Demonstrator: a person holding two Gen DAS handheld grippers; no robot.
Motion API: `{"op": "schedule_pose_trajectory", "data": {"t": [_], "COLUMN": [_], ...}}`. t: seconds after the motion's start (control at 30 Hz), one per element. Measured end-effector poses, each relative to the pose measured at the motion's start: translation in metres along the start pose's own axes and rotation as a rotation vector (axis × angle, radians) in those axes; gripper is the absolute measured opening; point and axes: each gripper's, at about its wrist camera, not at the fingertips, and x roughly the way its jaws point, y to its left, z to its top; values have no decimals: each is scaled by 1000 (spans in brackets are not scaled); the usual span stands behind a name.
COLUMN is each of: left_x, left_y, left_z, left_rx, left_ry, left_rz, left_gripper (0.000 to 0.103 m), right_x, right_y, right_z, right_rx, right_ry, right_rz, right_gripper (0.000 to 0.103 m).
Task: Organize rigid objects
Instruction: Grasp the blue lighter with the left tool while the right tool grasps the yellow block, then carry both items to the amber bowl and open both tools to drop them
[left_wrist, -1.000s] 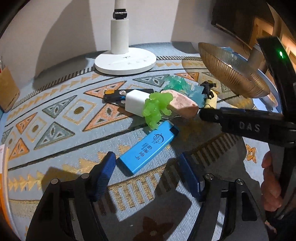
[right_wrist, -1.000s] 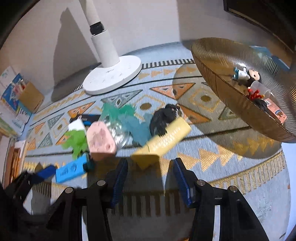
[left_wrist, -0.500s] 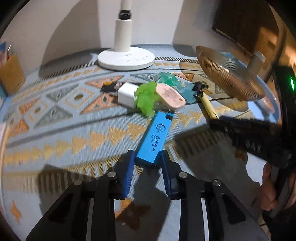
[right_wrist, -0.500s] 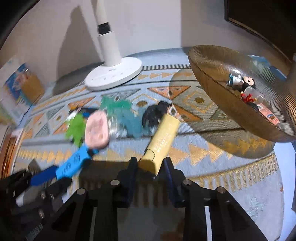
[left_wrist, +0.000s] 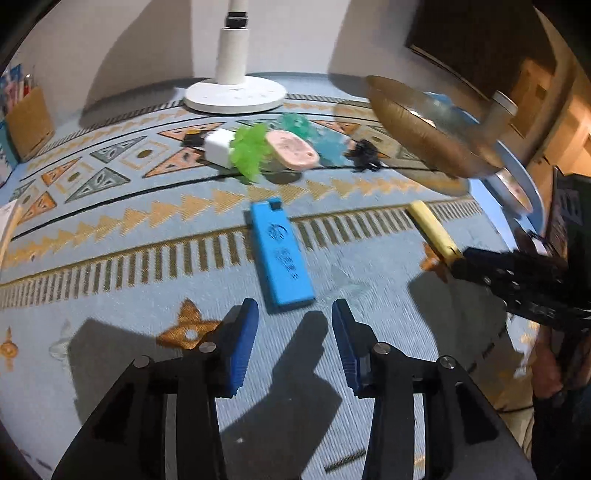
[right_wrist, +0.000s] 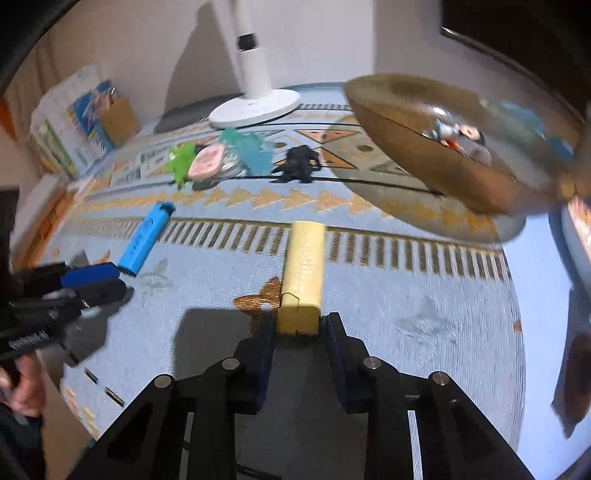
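A: What changed vs a sec ago?

B: Both bars got pulled out of the pile. The blue bar (left_wrist: 281, 254) now lies alone on the patterned cloth (left_wrist: 110, 369) of the worktop, w/ the left gripper (left_wrist: 294, 341) backed off it. Its jaws are opening, spread, nothing between them, bar just ahead of the tips.

A: And the yellow one?

B: The yellow bar (right_wrist: 302, 273) was dragged toward the near edge too. Its near end sits between the fingers of the right gripper (right_wrist: 300, 334). Jaws are opening there as well; there's a sliver of gap on the right side, so I'd call it let go, not pinched.

A: Meaning for the task?

B: Judging by layout: two long rigid items now separated from the clutter, side by side and well apart. The rest – green toy (left_wrist: 249, 153), pink piece (left_wrist: 292, 149), black figure (right_wrist: 298, 164), white block (left_wrist: 218, 150) – is grouped near the lamp base (left_wrist: 236, 96). The gold bowl (right_wrist: 436, 147) already holds a few small bits. Likely the next picks come from that pile.

A: Hand pose?

B: Both grippers tilt steeply down at the cloth, both moved back toward the person. Right gripper is visible at the right edge of the left view, a hand (left_wrist: 550, 373) behind it.
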Motion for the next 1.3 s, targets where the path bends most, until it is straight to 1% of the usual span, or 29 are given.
{"op": "schedule_pose_trajectory", "data": {"t": [0.03, 0.07, 0.1, 0.17, 0.23, 0.27, 0.3, 0.33, 0.37, 0.4, 0.43, 0.47, 0.5, 0.57, 0.6, 0.63, 0.7, 0.73, 0.8, 0.87, 0.93, 1.0, 1.13, 1.2, 1.23, 1.27, 1.3], "left_x": [2, 4, 7, 13, 18, 21, 22, 23, 24, 25, 24, 24, 23, 21, 18, 16, 7, 3, -8, -16, -26, -34, -45, -50, -52, -55, -57], "left_y": [3, 4, 4, 1, -5, -9, -13, -15, -18, -20, -21, -22, -24, -27, -28, -29, -31, -31, -29, -27, -27, -28, -36, -44, -47, -53, -59], "left_z": [4, 7, 10, 16, 21, 22, 23, 23, 23, 22, 21, 21, 19, 17, 16, 15, 15, 15, 16, 16, 17, 19, 26, 33, 37, 43, 49], "left_rx": [-16, -30, -37, -36, -13, 2, 19, 31, 48, 67, 77, 82, 90, 103, 103, 101, 93, 86, 59, 38, 20, 11, 14, 22, 26, 35, 46], "left_ry": [0, -4, -7, -19, -25, -23, -26, -29, -36, -44, -51, -55, -63, -76, -84, -90, -114, -122, -146, -164, -185, -206, -239, -254, -261, -273, -285], "left_rz": [-5, -4, 1, 37, 71, 91, 116, 133, 162, 188, 191, 194, 203, 193, 173, 157, 117, 102, 52, 20, -6, -18, -37, -42, -47, -55, -57], "left_gripper": [41, 44, 44, 44, 44, 44, 43, 37, 30, 28, 23, 23, 22, 22, 22, 22, 21, 21, 21, 21, 21, 21, 21, 21, 21, 21, 21], "right_x": [1, 2, 4, 9, 17, 19, 22, 24, 24, 24, 23, 23, 23, 22, 20, 18, 13, 10, 6, -1, -7, -14, -37, -50, -59, -68, -79], "right_y": [-2, -2, 2, 10, 21, 25, 30, 36, 39, 40, 41, 42, 43, 44, 46, 48, 50, 51, 54, 53, 50, 44, 32, 20, 13, 7, -1], "right_z": [1, 3, 5, 9, 14, 16, 16, 16, 16, 15, 14, 13, 12, 10, 8, 6, 2, 0, -1, -2, 0, 2, 7, 8, 10, 12, 14], "right_rx": [26, 51, 59, 57, 55, 53, 45, 30, 20, 19, 19, 15, 8, -5, -10, -10, 15, 27, 41, 62, 86, 99, 113, 130, 137, 142, 148], "right_ry": [-2, -3, -7, -10, -13, -15, -19, -25, -33, -36, -38, -41, -43, -42, -42, -44, -47, -49, -52, -61, -69, -90, -142, -172, -194, -217, -245], "right_rz": [20, 39, 29, -24, -115, -148, -187, -234, -247, -238, -239, -242, -236, -196, -157, -98, 46, 94, 157, 219, 258, 279, 255, 247, 240, 228, 191], "right_gripper": [46, 50, 50, 50, 50, 50, 49, 44, 37, 34, 31, 27, 25, 24, 24, 24, 24, 24, 24, 24, 24, 24, 23, 18, 16, 16, 16]}}
